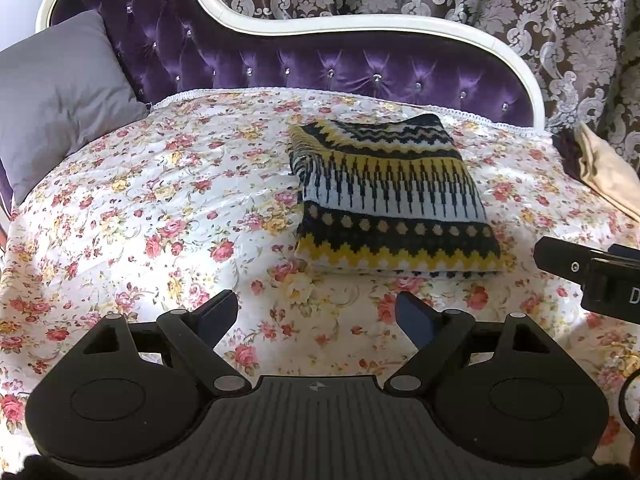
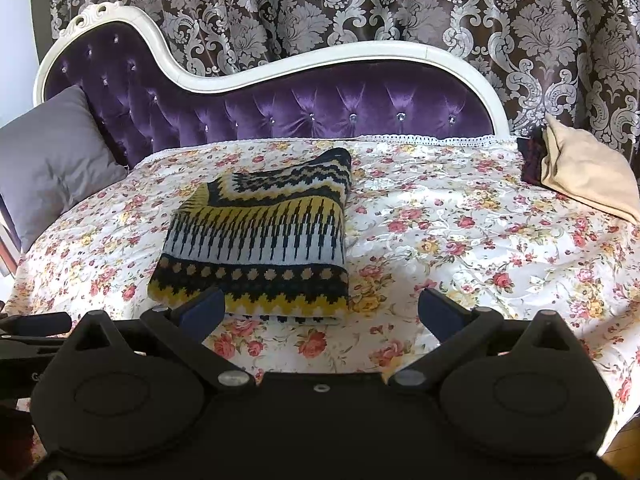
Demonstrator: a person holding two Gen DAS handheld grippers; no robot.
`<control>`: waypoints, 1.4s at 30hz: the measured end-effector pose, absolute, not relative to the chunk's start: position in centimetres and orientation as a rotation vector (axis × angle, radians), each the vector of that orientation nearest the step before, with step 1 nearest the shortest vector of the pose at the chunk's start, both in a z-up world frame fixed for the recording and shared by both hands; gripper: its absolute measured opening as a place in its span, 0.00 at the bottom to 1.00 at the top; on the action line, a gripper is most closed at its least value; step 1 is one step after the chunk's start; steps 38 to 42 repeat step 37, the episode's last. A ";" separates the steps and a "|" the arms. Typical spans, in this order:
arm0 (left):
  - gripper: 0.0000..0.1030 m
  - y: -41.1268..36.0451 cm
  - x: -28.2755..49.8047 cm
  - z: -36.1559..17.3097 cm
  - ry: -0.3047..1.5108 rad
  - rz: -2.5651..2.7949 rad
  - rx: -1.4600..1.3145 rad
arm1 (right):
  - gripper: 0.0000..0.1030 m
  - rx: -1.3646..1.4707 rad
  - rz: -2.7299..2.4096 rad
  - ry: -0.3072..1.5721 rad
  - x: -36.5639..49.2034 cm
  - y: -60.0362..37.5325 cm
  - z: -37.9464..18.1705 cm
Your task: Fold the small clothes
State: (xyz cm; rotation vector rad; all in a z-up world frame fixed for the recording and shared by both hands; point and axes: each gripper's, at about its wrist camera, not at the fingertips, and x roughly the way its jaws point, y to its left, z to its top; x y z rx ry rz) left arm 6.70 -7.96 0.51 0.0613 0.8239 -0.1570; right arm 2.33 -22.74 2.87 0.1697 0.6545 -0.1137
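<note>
- Knitted yellow-navy-white sweater (image 1: 390, 196) lies folded, mid floral bedspread (image 1: 160, 200).
- Left gripper (image 1: 316, 316) and right gripper (image 2: 320, 310): both spread wide, empty, short of its near edge.
- Risk: a shallow pinch takes the top layer only; fold opens.
- Beige cloth (image 2: 588, 172) cut off at frame edge; dark item beside it unclear.

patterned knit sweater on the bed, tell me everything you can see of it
The knit sweater is folded into a thick, roughly rectangular bundle with several layers showing at its near edge. It has bands of navy, yellow and white: zigzags, long spiky stripes and a row of pale dots. It looks like soft, chunky wool. It lies flat on the floral bedspread, which alone touches it. The left gripper and right gripper have open jaws, short of it.
</note>
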 end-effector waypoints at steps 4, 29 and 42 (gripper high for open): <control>0.83 -8.0 6.9 0.3 0.834 -0.160 0.060 | 0.99 0.174 -0.110 0.659 2.5 -22.8 2.8; 0.83 -8.5 7.5 -0.4 0.868 -0.160 0.057 | 0.99 0.184 -0.088 0.694 3.6 -22.6 2.1; 0.83 -8.5 7.7 -0.5 0.870 -0.160 0.059 | 0.99 0.192 -0.085 0.705 4.0 -22.6 1.7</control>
